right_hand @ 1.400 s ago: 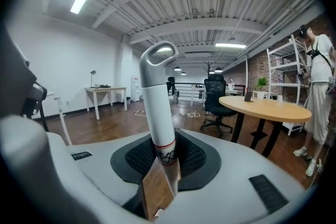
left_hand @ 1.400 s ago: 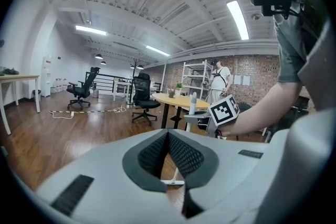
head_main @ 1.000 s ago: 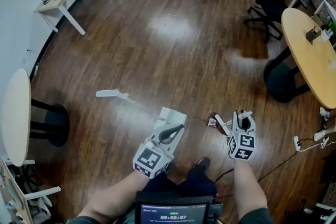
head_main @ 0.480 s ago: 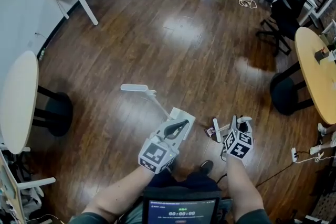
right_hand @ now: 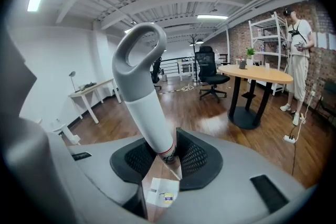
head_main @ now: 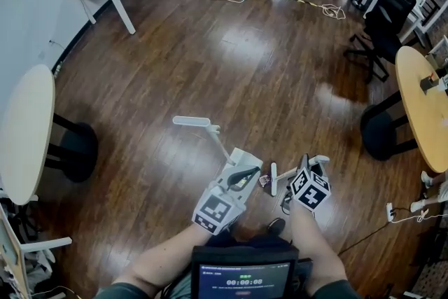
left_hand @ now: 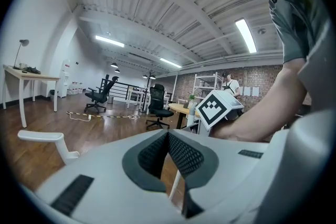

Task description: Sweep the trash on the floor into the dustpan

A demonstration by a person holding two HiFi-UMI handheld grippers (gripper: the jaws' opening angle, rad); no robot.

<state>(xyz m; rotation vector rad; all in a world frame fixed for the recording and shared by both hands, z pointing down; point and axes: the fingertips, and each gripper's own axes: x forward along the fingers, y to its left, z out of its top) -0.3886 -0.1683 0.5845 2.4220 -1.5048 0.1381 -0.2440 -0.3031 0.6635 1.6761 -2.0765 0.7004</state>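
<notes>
The small pinkish scrap of trash lies on the dark wooden floor between the two tools. The left gripper is just to the scrap's left and the right gripper near its right. A short white bar, probably the sweeper's working end, sits just beside the scrap on its right. The right gripper is clamped on a grey-and-white plastic handle with a loop end. The left gripper pinches a thin white rod whose long axis runs up and left from the scrap to a flat white end piece, which I take for the dustpan. That end sits well apart from the scrap, so the sweep likely has to go leftward, or the pan has to come closer. Only the right gripper view shows a white, colour-marked scrap on the floor below its jaws, likely the same trash. The left gripper view shows the end piece but no trash.
</notes>
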